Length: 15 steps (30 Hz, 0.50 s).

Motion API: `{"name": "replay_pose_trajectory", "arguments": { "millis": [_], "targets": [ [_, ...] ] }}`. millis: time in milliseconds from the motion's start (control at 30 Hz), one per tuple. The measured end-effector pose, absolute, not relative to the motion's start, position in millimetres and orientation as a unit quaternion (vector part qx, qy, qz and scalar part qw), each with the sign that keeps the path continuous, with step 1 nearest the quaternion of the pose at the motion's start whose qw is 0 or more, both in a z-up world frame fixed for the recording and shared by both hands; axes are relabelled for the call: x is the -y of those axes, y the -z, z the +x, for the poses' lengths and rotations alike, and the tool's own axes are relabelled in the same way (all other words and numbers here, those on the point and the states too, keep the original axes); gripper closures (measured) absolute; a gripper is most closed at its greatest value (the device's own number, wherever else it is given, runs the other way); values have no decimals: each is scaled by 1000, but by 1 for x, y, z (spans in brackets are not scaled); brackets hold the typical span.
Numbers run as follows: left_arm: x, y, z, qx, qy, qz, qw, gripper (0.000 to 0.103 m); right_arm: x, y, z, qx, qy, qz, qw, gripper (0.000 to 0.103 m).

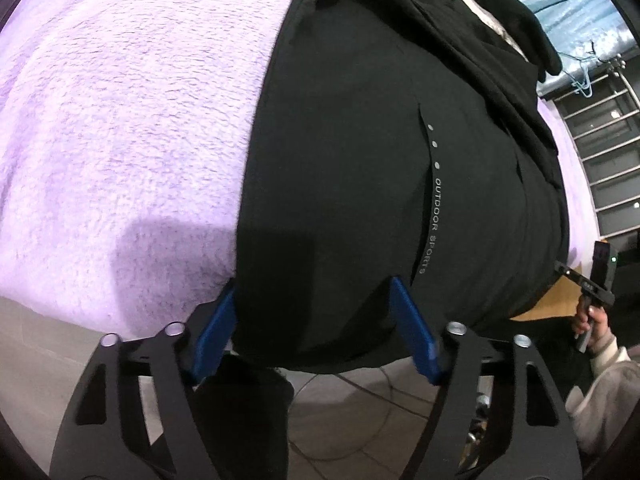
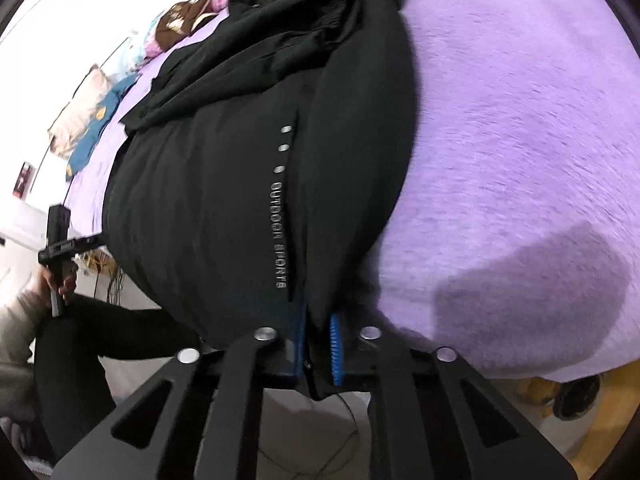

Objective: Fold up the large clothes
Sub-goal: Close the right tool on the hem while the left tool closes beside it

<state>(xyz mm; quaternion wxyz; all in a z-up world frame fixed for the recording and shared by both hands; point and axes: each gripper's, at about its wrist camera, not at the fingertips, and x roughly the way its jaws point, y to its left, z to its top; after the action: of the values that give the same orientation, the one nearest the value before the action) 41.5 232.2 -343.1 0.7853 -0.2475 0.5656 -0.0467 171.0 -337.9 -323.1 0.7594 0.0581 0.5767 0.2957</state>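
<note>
Our right gripper [image 2: 318, 338] tilts downward, jaws clamped on the black garment's [image 2: 240, 200] near hem. Our left gripper [image 1: 316, 320], also angled down, straddles that hem with jaws apart. Purple blanket [image 1: 120, 120] lies beneath.

"OUTDOOR SPORTS" was printed in small grey capitals on the black garment [image 1: 352, 168], running lengthwise beside a seam, with grey dots set in a line above the lettering. The same print was seen on the garment [image 2: 224, 200] in the right wrist view, slightly blurred but readable. A small white mark on the black gripper handle [image 1: 591, 285] at the right edge was too small to be read. No other text was legible.
</note>
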Motion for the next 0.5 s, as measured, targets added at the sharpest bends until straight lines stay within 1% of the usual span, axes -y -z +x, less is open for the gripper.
{"name": "replay_pose_trajectory", "arguments": {
  "millis": [100, 167, 267, 400, 500],
  "targets": [
    [-236, 343, 40, -568, 39, -247, 784, 49, 338, 322, 172, -577, -299, 64, 758, 96],
    [-239, 343, 39, -571, 31, -242, 784, 60, 339, 321, 172, -575, -301, 66, 758, 97],
    [-244, 345, 39, -575, 29, -245, 780, 65, 340, 319, 171, -572, -303, 72, 759, 97],
    [-242, 344, 40, -578, 29, -235, 781, 65, 338, 316, 170, -566, -310, 73, 761, 97],
    [-239, 342, 44, -578, 26, -230, 783, 70, 340, 315, 171, -564, -311, 75, 761, 97]
  ]
}}
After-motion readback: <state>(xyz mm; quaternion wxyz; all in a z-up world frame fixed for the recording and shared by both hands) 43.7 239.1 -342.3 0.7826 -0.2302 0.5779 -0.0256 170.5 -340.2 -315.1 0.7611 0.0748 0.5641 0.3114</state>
